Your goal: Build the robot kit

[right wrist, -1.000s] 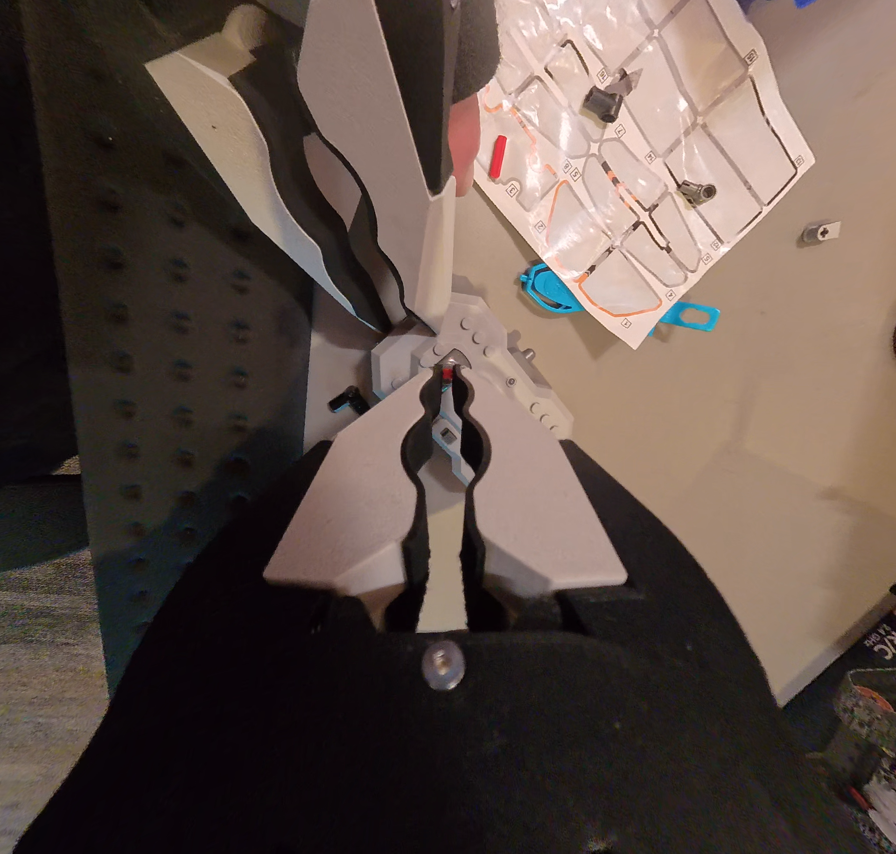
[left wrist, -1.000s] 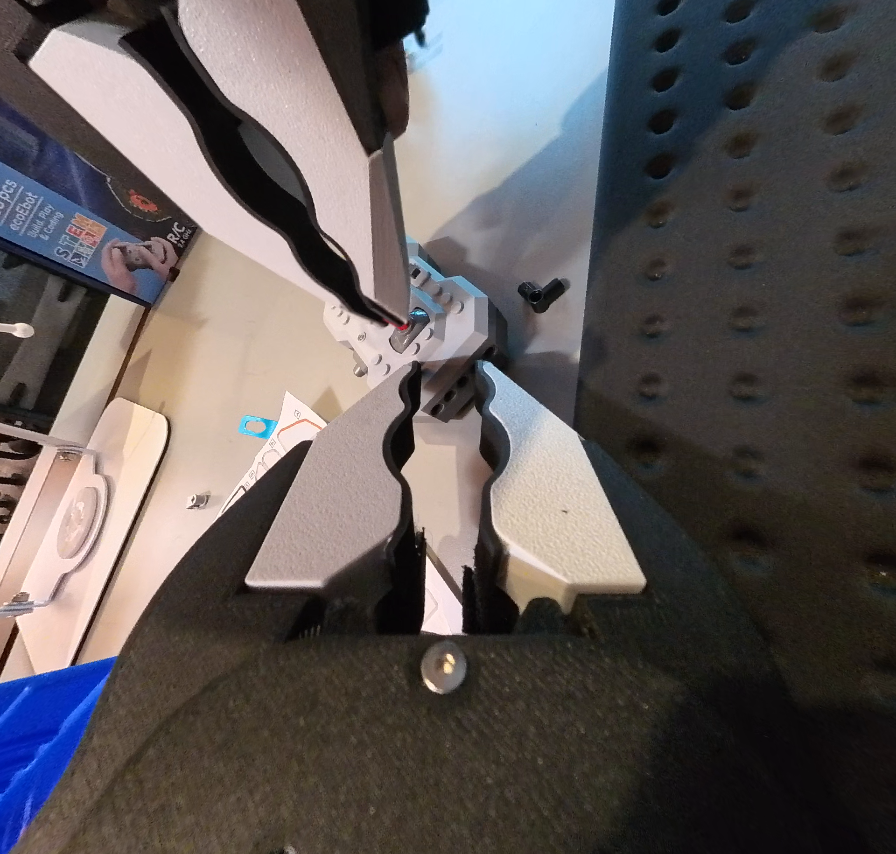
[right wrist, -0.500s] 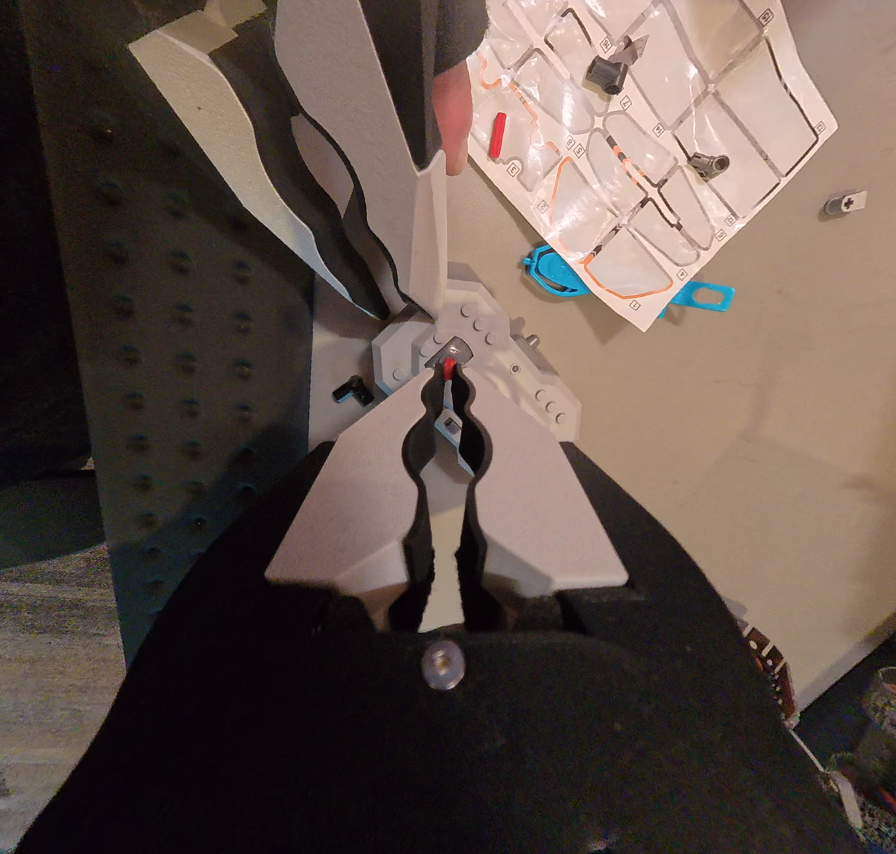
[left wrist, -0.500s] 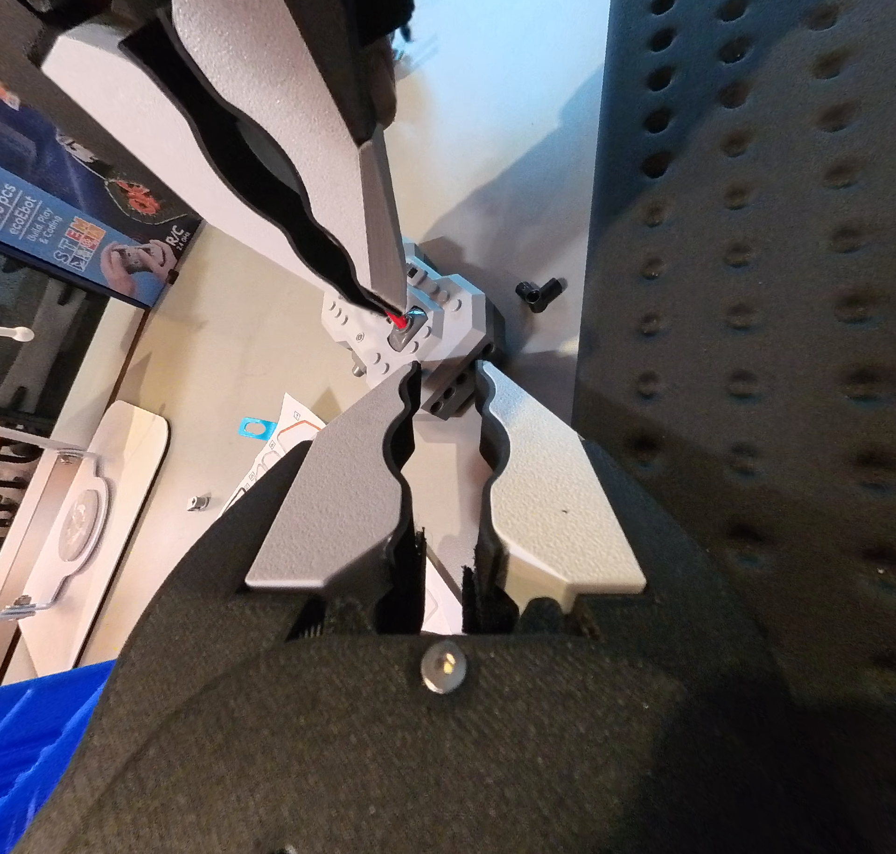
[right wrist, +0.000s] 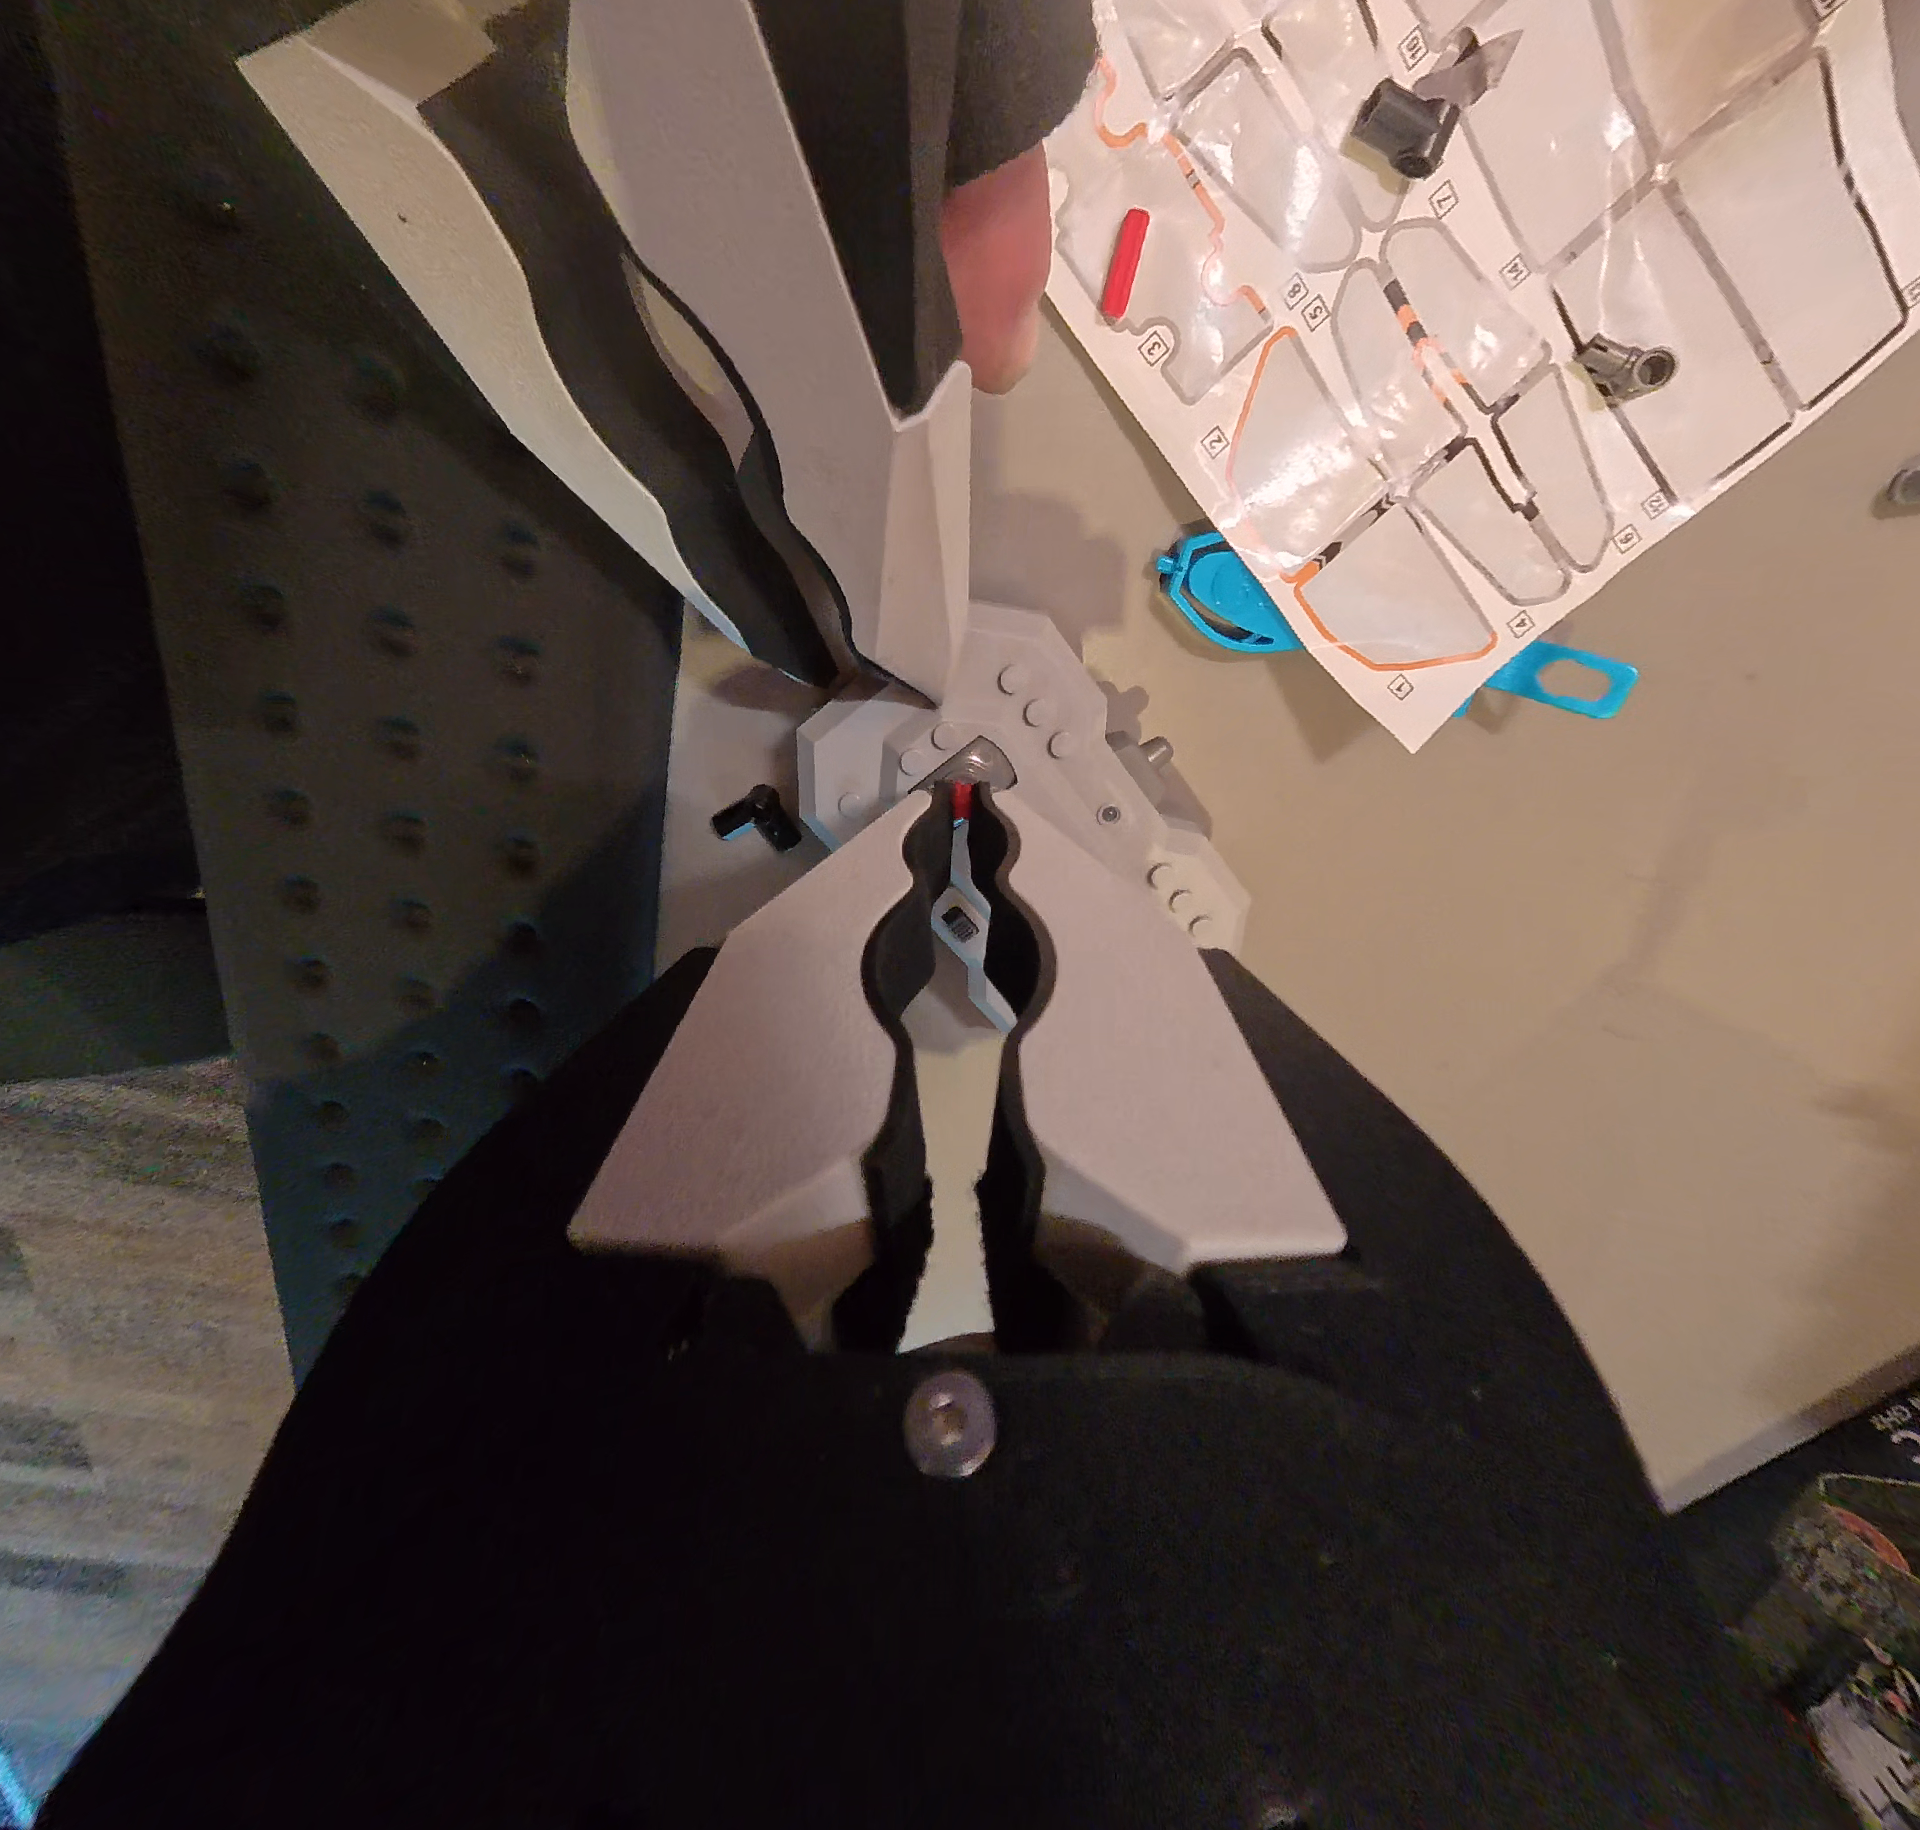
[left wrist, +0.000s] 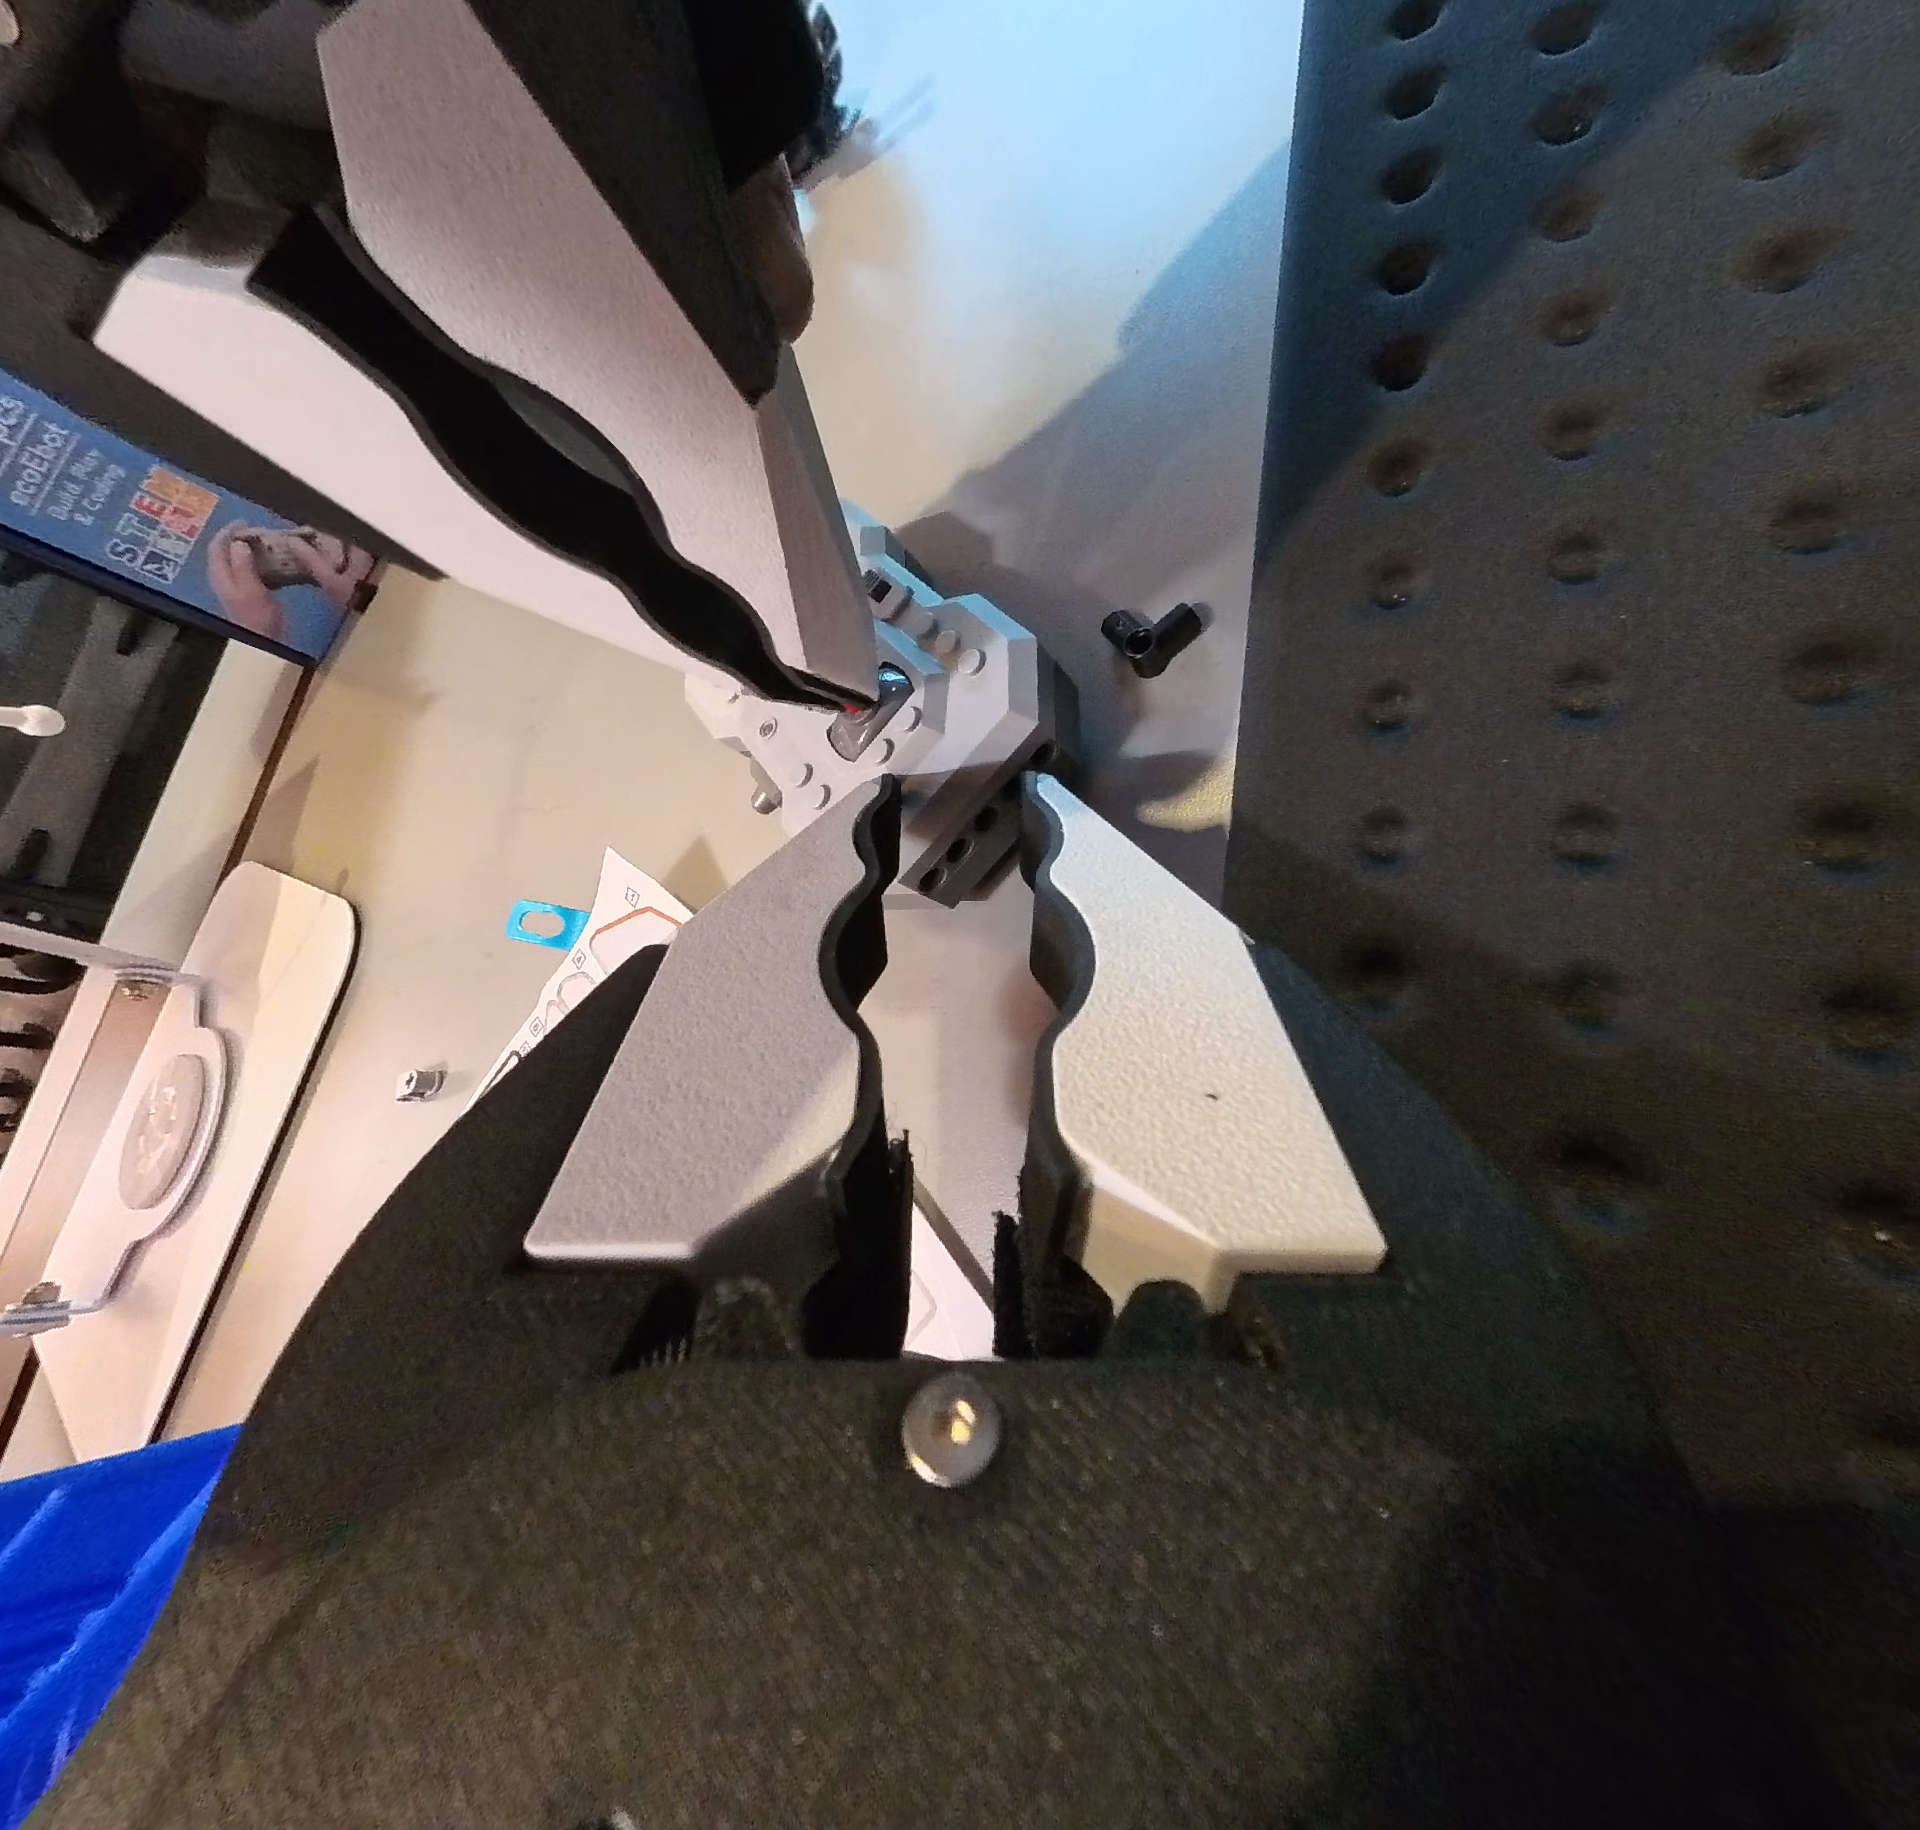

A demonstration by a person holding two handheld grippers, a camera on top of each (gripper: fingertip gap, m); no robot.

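Now, block: one grey studded block point(right wrist: 1029, 700) lies on the tabletop point(right wrist: 1403, 1001), just beside the perforated panel point(left wrist: 1610, 533); in the right wrist view its long axis runs from 10 o'clock to 4 o'clock.
Socket: a dark opening point(right wrist: 971, 764) sits in the block's studded top.
Red pin: a short red pin point(right wrist: 962, 799) is pinched at the very tips of the right gripper point(right wrist: 958, 822); its long axis runs along the fingers and it points to 12 o'clock, its far end at the socket.
Right fingers: narrow, nearly closed, clamped on the red pin.
Left gripper: the left gripper point(left wrist: 961, 804) comes at the block from the opposite side, and its fingers are set part-way apart, clamping the block's dark holed end point(left wrist: 956, 845).
Thumb: a person's thumb point(right wrist: 997, 274) shows behind the left gripper at 12 o'clock in the right wrist view.
Black pin: one point(left wrist: 1153, 627), on the tabletop between block and panel, apart from both.
Sheet: one white sheet with clear pockets point(right wrist: 1455, 346) at 1 o'clock from the block.
On the sheet: one spare red pin point(right wrist: 1125, 263) and two dark connectors point(right wrist: 1403, 123) point(right wrist: 1621, 372).
Blue parts: two, a rounded one point(right wrist: 1221, 601) and a tab point(right wrist: 1558, 684), both half under the sheet's near edge.
Small grey part: one point(left wrist: 421, 1082), alone at 8 o'clock in the left wrist view.
Red pins counted: two in all.
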